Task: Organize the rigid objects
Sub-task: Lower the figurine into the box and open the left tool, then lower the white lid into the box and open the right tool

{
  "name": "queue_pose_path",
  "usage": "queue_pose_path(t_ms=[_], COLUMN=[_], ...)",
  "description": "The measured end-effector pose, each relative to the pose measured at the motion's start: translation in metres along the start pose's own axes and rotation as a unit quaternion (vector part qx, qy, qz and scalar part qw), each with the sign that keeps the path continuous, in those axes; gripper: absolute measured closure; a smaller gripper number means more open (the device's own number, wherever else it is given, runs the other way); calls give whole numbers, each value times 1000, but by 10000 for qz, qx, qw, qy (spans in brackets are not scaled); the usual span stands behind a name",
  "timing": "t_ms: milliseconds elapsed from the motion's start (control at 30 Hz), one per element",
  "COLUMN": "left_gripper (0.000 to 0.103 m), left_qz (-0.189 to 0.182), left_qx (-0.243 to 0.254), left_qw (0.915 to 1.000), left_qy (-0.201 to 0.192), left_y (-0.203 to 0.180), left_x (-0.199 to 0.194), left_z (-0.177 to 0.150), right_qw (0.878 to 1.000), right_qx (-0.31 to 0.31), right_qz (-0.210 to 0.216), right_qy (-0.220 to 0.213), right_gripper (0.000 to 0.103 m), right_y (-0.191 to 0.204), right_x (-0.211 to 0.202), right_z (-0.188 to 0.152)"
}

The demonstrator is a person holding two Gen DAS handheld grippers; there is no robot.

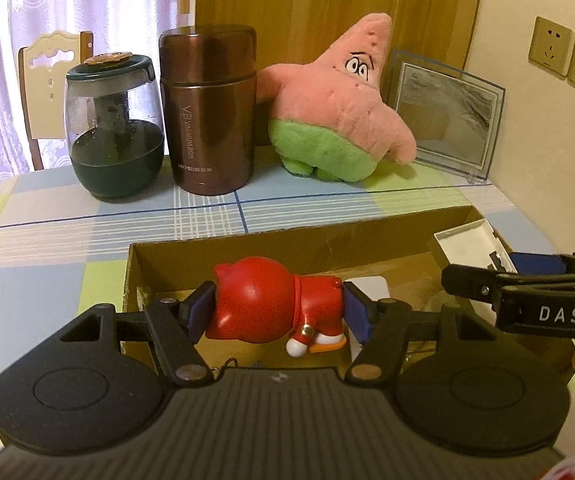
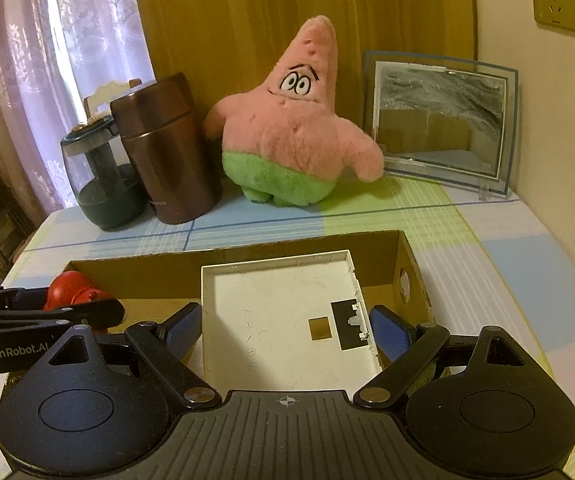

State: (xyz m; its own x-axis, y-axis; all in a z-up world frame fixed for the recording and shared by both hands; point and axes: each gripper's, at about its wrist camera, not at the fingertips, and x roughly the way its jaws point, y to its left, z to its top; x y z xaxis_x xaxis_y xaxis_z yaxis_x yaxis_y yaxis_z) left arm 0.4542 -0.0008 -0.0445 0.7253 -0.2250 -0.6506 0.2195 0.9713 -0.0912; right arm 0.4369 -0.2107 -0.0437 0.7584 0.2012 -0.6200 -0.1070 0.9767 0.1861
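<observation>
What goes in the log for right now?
left gripper: holds red toy over cardboard box | right gripper: holds white plastic cover over box

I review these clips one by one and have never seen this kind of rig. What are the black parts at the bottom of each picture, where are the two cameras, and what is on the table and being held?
No robot arm here: a person holds a two-finger gripper in each hand, each carrying a fisheye camera looking forward along its fingers.

In the left wrist view, the left gripper clamps a red toy figure, lying sideways, above a cardboard box.

In the right wrist view, the right gripper has a blue pad on each side of a white plastic tray over the same box.

Along the back of the checked tablecloth stand a dark green jar, a brown vacuum flask, a pink star plush and a picture frame.
</observation>
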Motion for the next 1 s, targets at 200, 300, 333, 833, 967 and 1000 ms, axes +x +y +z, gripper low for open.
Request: queue_pose_path(t_ms=[200, 300, 333, 833, 967, 1000], left_gripper=[40, 40, 40, 36, 36, 36], left_qz=[20, 16, 11, 211, 255, 263], left_qx=[-33, -75, -90, 14, 23, 17], left_qw=[10000, 10000, 10000, 9997, 9996, 9996], left_qy=[27, 27, 11, -118, -135, -139], left_y=[2, 2, 2, 4, 6, 6], left_x=[3, 4, 4, -6, -10, -10], left_z=[-1, -1, -1, 4, 4, 4], right_qw=[10000, 10000, 10000, 9994, 9990, 9990], right_qx=[4, 24, 29, 203, 245, 239], right_qz=[38, 65, 70, 277, 378, 382], right_qy=[-12, -15, -21, -90, -76, -65], right_gripper=[16, 16, 16, 16, 16, 16], right_y=[1, 1, 1, 1, 2, 3], right_x=[0, 0, 0, -2, -1, -1], right_z=[0, 0, 1, 5, 5, 5])
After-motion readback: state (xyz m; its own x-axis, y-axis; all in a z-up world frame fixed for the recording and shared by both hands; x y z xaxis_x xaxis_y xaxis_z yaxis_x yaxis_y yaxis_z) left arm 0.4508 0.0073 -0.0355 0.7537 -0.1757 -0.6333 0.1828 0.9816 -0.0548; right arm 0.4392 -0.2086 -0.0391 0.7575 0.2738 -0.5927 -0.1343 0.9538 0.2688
